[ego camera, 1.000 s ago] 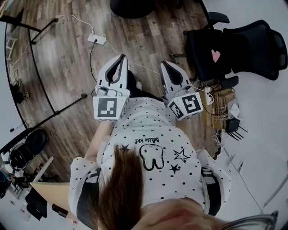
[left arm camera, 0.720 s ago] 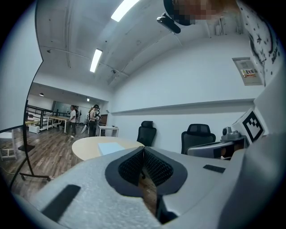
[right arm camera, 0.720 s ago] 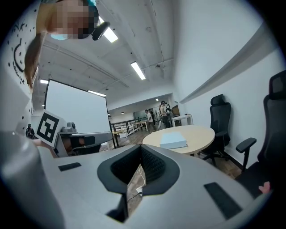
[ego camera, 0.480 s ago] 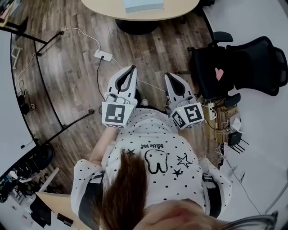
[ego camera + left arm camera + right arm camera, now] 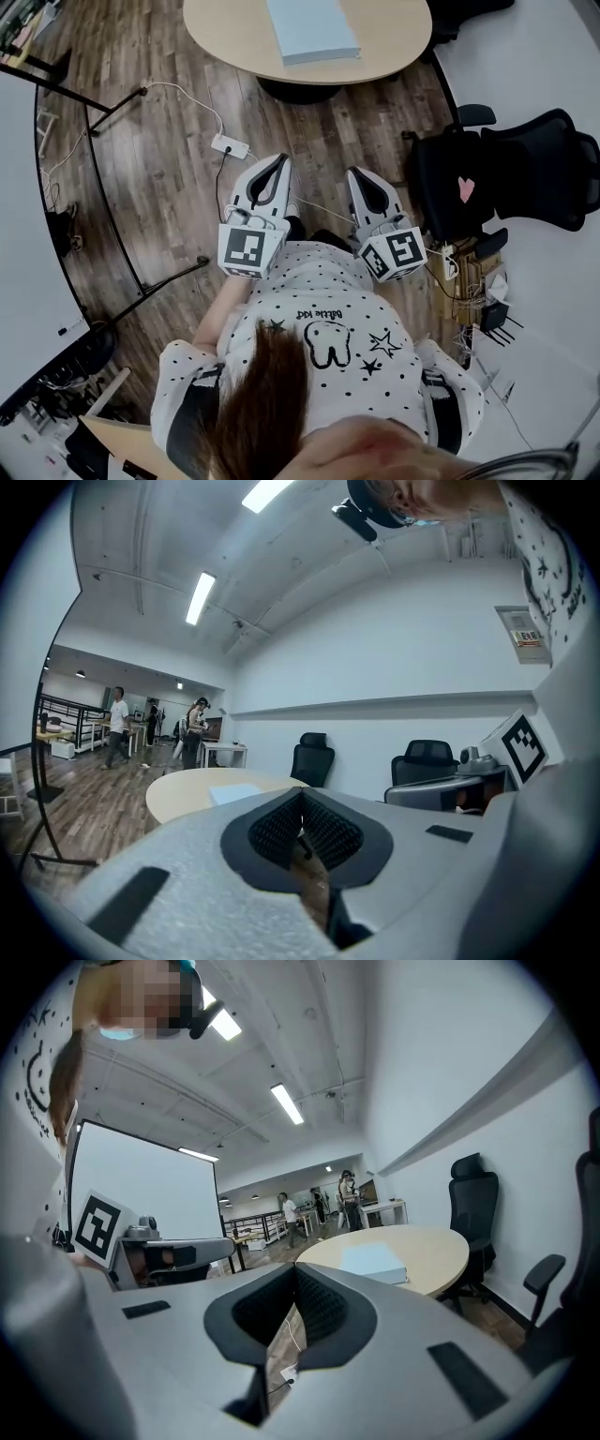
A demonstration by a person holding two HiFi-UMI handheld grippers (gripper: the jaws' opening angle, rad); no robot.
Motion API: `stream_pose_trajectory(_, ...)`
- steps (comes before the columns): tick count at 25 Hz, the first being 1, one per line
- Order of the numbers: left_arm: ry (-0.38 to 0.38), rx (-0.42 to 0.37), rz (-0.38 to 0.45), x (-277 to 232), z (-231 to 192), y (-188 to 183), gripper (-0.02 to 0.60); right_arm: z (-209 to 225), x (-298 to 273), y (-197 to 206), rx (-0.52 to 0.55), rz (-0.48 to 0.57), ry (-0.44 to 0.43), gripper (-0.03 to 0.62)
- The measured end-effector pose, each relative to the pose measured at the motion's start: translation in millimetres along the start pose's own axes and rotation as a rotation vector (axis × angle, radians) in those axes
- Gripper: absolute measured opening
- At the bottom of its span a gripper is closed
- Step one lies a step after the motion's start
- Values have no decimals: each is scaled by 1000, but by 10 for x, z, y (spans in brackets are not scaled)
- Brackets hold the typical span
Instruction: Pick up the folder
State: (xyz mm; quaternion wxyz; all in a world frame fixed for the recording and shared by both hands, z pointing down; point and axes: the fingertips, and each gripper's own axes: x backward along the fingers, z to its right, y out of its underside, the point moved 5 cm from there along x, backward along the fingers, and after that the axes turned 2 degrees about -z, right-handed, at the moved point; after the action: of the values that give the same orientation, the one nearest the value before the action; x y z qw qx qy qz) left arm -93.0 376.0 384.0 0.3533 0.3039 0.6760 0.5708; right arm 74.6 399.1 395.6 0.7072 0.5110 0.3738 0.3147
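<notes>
Folder (image 5: 311, 28): pale blue, flat on round table (image 5: 225, 33), at 12 o'clock, well apart from both tongs. Left tongs (image 5: 277, 164), right tongs (image 5: 362, 176): closed, empty.

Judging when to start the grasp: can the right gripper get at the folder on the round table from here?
Probably not yet. The folder lies on the table, well ahead of the right gripper, with floor between. Nothing blocks the way, but the shut jaws must open first.

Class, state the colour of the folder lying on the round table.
The folder is light blue; the head view shows it best.
</notes>
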Motion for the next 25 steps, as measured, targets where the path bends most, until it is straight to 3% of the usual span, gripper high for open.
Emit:
stream_pose_trajectory(13,0,40,-20,-278,-404,36,17,186,-417,-49,-21,-8,35,6)
stream_pose_trajectory(25,-35,65,-18,-787,-718,-85,17,592,-955,-228,-11,-33,16,6)
